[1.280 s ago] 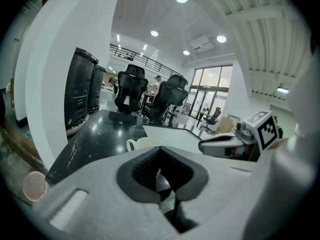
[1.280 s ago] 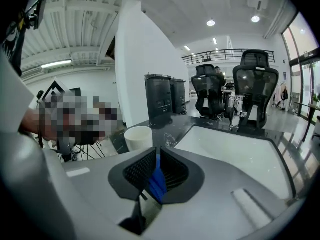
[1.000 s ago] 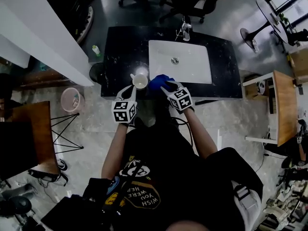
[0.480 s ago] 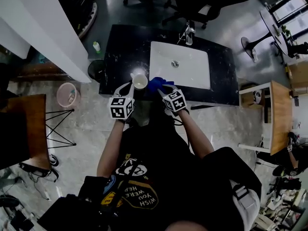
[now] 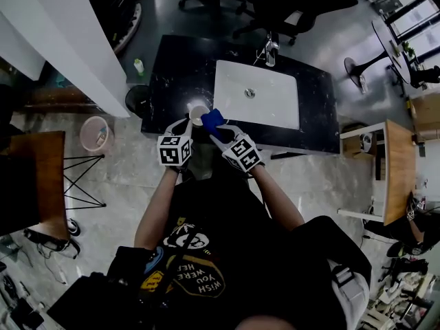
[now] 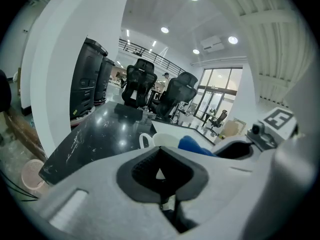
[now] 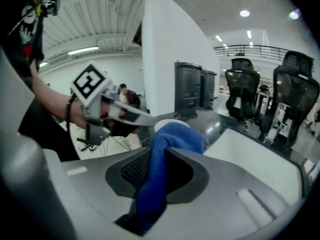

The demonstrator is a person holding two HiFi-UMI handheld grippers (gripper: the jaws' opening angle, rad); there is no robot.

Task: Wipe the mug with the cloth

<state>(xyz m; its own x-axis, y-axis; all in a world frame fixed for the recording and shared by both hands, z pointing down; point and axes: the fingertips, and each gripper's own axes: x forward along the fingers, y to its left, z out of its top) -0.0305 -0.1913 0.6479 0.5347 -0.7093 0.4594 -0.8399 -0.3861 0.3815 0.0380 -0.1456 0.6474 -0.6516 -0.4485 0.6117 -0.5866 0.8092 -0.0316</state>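
Showing the right tool [image 5: 218, 126] clamped on the blue cloth [image 5: 212, 118] just beside the mug [image 5: 198, 111] (white, on the table [image 5: 172, 81]); left tool [image 5: 187, 123] with jaws together, near the mug.

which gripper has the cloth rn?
The right gripper: the blue cloth is clamped between its jaws. The left gripper holds no cloth.

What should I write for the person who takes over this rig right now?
Left tool: shut, seemingly on the near wall of the mug.
Right tool: shut on the blue cloth, right beside the mug; contact unclear.
Mug is at the front edge of the black counter, beside the sink.
Done: both gripped.
Left: the wiping itself.
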